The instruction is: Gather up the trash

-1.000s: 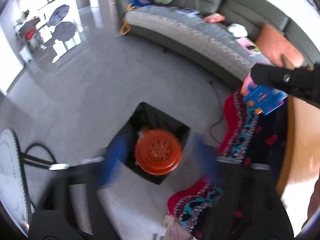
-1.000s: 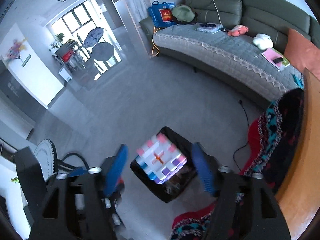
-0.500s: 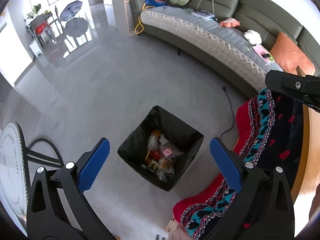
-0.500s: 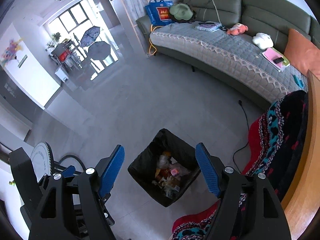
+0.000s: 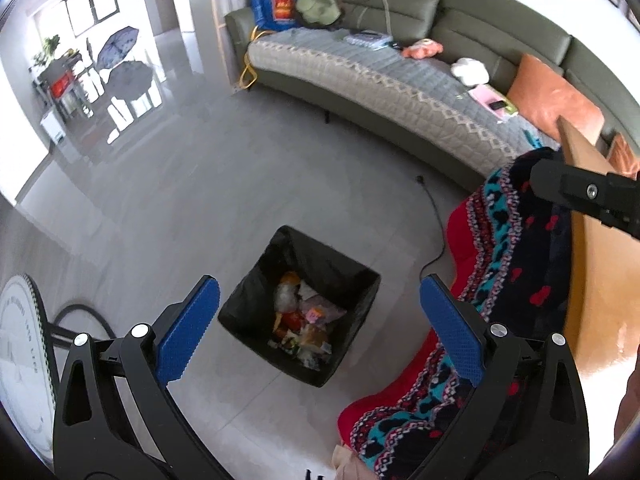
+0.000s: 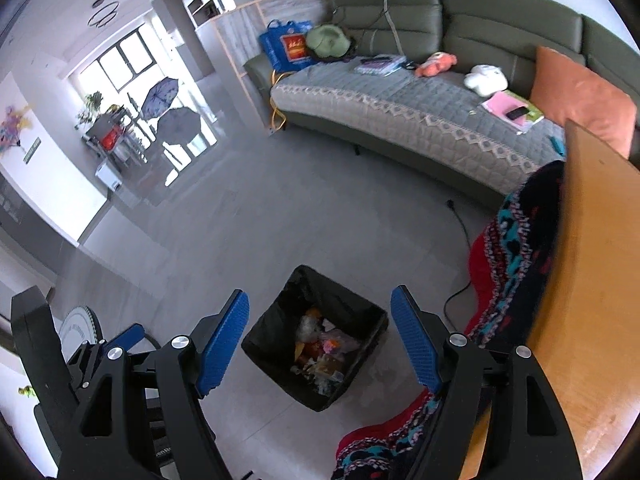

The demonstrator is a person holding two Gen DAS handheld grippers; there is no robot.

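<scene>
A black-lined trash bin (image 5: 248, 304) stands on the grey tile floor, with mixed trash (image 5: 300, 324) in its bottom. It also shows in the right wrist view (image 6: 360, 312), with the trash (image 6: 320, 352) inside. My left gripper (image 5: 318, 314) is open and empty, held high above the bin. My right gripper (image 6: 320, 332) is open and empty too, also above the bin. Part of the right gripper's body (image 5: 588, 196) shows at the right edge of the left wrist view.
A wooden table (image 6: 592, 280) edge is at the right, with a red patterned blanket (image 6: 504, 248) hanging off it. A green sofa (image 6: 420, 120) with cushions and toys lies beyond. A black cable (image 5: 436, 232) runs on the floor. A white fan (image 5: 20, 360) stands at the left.
One second ago each gripper had an item between its fingers over the bin, an orange lid on the left and a pastel block on the right. Both are gone and both grippers have risen.
</scene>
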